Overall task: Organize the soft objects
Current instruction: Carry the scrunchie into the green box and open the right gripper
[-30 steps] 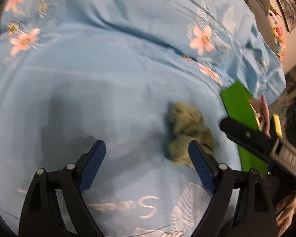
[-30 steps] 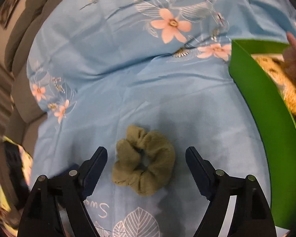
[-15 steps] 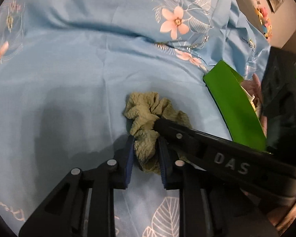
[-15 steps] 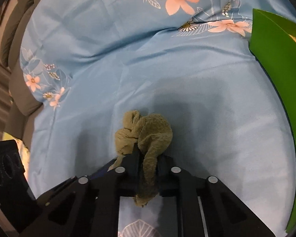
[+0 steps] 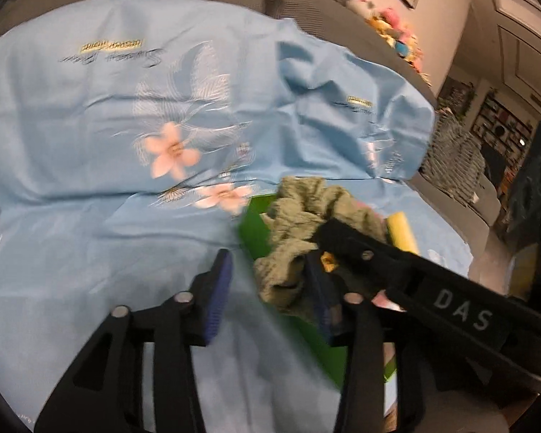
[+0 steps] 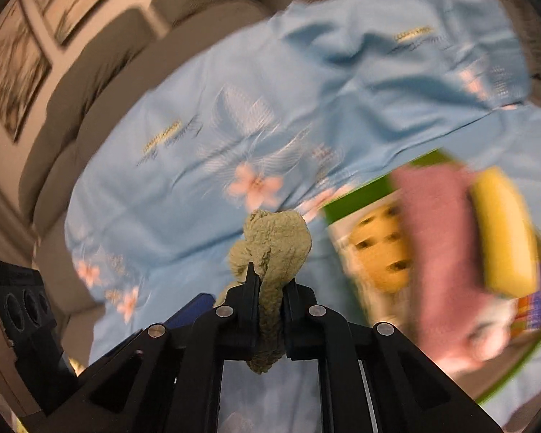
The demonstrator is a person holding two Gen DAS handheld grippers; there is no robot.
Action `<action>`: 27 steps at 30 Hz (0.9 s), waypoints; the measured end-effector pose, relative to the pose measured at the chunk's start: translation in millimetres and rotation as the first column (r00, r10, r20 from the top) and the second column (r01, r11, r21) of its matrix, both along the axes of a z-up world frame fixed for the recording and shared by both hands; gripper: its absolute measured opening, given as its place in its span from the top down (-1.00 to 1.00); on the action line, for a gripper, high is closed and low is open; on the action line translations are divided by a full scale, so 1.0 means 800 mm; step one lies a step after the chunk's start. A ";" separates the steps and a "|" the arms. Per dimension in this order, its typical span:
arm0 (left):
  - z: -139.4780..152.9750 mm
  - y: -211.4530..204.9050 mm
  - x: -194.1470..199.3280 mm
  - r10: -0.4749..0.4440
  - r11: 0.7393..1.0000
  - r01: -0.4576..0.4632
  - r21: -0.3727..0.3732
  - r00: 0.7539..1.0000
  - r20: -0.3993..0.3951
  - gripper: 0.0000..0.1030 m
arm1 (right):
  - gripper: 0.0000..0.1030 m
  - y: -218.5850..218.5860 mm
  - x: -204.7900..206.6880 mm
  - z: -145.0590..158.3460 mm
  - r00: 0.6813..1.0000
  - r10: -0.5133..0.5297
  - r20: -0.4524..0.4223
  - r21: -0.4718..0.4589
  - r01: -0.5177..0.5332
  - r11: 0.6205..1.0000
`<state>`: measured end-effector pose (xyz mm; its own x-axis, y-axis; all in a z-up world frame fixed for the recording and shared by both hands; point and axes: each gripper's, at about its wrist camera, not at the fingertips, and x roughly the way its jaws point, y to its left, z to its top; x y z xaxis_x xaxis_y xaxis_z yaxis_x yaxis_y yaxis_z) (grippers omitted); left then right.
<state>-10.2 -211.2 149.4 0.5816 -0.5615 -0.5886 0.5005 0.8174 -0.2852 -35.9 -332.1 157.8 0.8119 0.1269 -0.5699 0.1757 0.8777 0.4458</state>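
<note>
An olive-green fuzzy scrunchie [image 6: 276, 241] is clamped between the jaws of my right gripper [image 6: 270, 288], lifted above the blue floral sheet [image 6: 234, 126]. In the left wrist view the same scrunchie [image 5: 299, 223] hangs from the right gripper's finger, just beside my left gripper [image 5: 270, 281], whose blue-padded jaws stand open; its right pad touches or nearly touches the cloth. A green bin [image 6: 360, 187] lies to the right, holding a pink cloth [image 6: 440, 238], a yellow sponge [image 6: 505, 231] and a yellow spotted soft thing [image 6: 378, 249].
The sheet [image 5: 108, 144] covers a grey sofa [image 6: 101, 61]. Plush toys [image 5: 389, 25] sit on the sofa back. Framed pictures [image 6: 14, 61] hang on the wall at left. Shelves and dark furniture [image 5: 505, 144] stand at far right.
The left gripper, shut on the scrunchie half a second ago, has opened. The right gripper stays shut on it and has lifted it off the sheet towards the green bin.
</note>
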 end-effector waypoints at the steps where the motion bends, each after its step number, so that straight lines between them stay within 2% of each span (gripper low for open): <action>1: 0.002 -0.006 -0.002 -0.010 1.000 0.010 0.000 1.000 0.005 -0.02 | 0.77 -0.015 -0.010 0.005 0.999 -0.039 0.010 -0.007 0.039 0.999; 3: 0.003 -0.033 -0.002 -0.042 0.999 0.042 0.003 0.999 0.011 -0.16 | 0.77 -0.038 -0.024 0.010 0.995 -0.097 0.011 -0.017 0.097 0.995; 5: -0.001 -0.052 -0.005 -0.067 0.998 0.067 0.000 0.998 0.005 -0.21 | 0.77 -0.056 -0.032 0.011 0.990 -0.144 -0.002 -0.038 0.143 0.989; 9: -0.019 -0.088 -0.006 -0.106 0.994 0.106 -0.003 0.994 -0.032 -0.36 | 0.77 -0.087 -0.035 0.001 0.969 -0.236 -0.071 -0.091 0.229 0.969; 10: -0.026 -0.096 -0.004 -0.102 0.995 0.103 0.013 0.994 -0.043 -0.41 | 0.76 -0.095 -0.034 -0.004 0.965 -0.246 -0.089 -0.089 0.239 0.967; 12: -0.035 -0.106 -0.003 -0.086 0.995 0.089 0.052 0.995 -0.052 -0.64 | 0.77 -0.108 -0.030 -0.017 0.951 -0.274 -0.146 -0.101 0.261 0.960; 13: -0.041 -0.110 0.000 -0.083 0.994 0.087 0.073 0.995 -0.053 -0.68 | 0.77 -0.112 -0.030 -0.021 0.945 -0.283 -0.164 -0.108 0.268 0.957; 17: -0.048 -0.110 0.003 -0.068 0.995 0.073 0.068 0.996 -0.065 -0.87 | 0.76 -0.133 -0.032 -0.036 0.940 -0.274 -0.201 -0.040 0.272 0.961; 18: -0.048 -0.110 0.001 -0.064 0.995 0.068 0.067 0.996 -0.064 -0.99 | 0.69 -0.134 -0.033 -0.035 0.939 -0.279 -0.201 -0.044 0.276 0.960; 20: -0.045 -0.109 0.000 -0.051 0.997 0.054 0.059 0.997 -0.056 -0.98 | 0.41 -0.132 -0.038 -0.030 0.934 -0.299 -0.196 -0.067 0.291 0.954; 22: -0.041 -0.107 -0.002 -0.035 0.998 0.038 0.052 0.998 -0.047 -0.98 | -0.13 -0.131 -0.044 -0.023 0.928 -0.327 -0.179 -0.088 0.316 0.945; 24: -0.035 -0.105 -0.005 -0.033 0.998 0.034 0.045 0.999 -0.035 -0.98 | -0.28 -0.132 -0.050 -0.018 0.930 -0.331 -0.161 -0.084 0.321 0.943; 27: -0.029 -0.106 -0.010 -0.039 0.997 0.041 0.059 0.999 -0.035 -0.98 | -0.32 -0.132 -0.057 -0.010 0.933 -0.331 -0.140 -0.081 0.322 0.943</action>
<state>-18.1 -296.2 126.1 0.5390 -0.5468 -0.6407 0.5238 0.8133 -0.2534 -81.4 -437.9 149.9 0.7077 -0.1663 -0.6867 0.5176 0.7835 0.3437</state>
